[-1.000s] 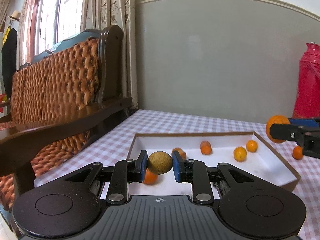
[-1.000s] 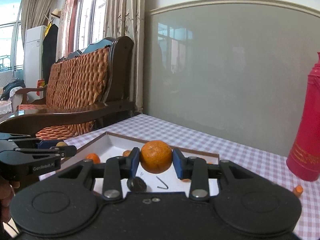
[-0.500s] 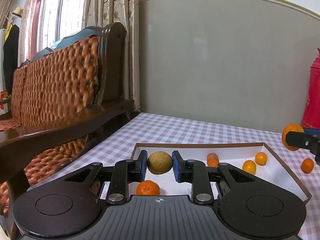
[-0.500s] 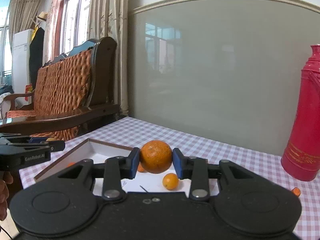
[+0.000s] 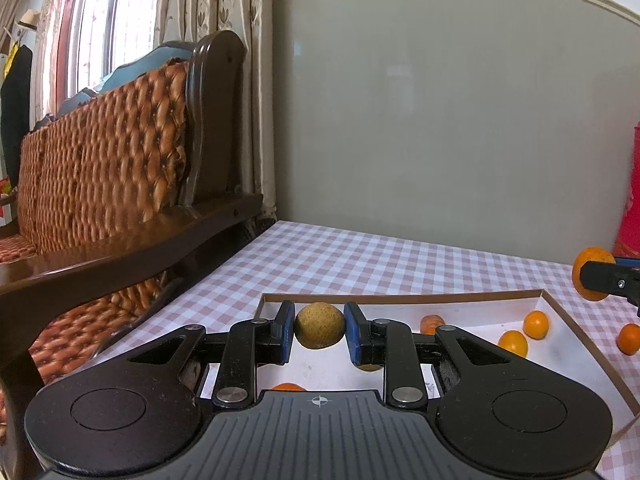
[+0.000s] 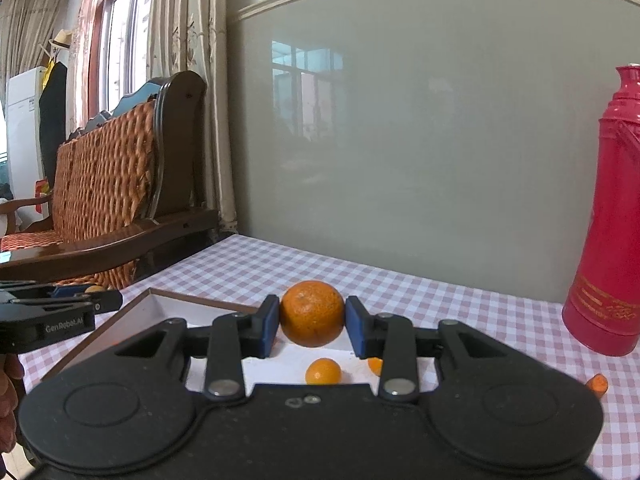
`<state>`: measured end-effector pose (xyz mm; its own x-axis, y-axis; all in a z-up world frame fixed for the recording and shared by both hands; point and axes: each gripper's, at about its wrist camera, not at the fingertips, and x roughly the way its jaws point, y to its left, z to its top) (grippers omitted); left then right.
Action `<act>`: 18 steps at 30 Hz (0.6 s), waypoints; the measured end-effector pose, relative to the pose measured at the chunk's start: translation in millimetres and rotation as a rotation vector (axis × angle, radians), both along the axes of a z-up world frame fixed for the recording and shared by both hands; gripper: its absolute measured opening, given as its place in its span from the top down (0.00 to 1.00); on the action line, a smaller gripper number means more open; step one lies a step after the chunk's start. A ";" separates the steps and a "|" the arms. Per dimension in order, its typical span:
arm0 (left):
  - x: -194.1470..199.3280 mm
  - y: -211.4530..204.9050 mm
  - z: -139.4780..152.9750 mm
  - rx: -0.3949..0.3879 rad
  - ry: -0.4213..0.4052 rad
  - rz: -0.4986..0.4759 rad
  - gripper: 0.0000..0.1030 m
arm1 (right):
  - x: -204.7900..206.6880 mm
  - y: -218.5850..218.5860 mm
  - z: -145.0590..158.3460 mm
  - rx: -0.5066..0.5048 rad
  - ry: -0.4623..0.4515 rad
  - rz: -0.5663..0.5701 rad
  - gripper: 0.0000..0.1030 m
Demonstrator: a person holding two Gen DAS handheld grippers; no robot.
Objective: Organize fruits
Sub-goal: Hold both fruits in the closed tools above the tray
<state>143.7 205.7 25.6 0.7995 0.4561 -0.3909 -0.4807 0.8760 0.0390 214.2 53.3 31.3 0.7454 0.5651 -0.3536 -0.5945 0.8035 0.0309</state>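
Observation:
My left gripper [image 5: 319,330] is shut on a yellow-brown round fruit [image 5: 320,325], held above the near left part of a white shallow box [image 5: 472,312] with a brown rim. Small oranges [image 5: 513,343] lie inside the box. My right gripper [image 6: 312,322] is shut on a large orange [image 6: 312,313] and holds it above the box's [image 6: 168,306] right side, over small oranges [image 6: 323,371]. In the left wrist view the large orange [image 5: 592,270] shows at the right edge. In the right wrist view the left gripper [image 6: 92,300] shows at the left.
A red thermos [image 6: 612,216] stands on the checked tablecloth [image 6: 460,304] at the right. Small oranges lie loose on the cloth outside the box [image 5: 629,339] [image 6: 597,385]. A wooden sofa [image 5: 120,184] stands at the table's left edge. A grey wall is behind.
Both grippers have pulled back and risen a little, each still holding its fruit. The box now sits lower and nearer in both views.

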 end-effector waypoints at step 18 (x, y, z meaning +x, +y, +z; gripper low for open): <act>38.0 28.8 -11.3 -0.043 0.065 0.032 0.74 | 53.5 21.6 -20.3 -0.057 0.105 -0.021 0.73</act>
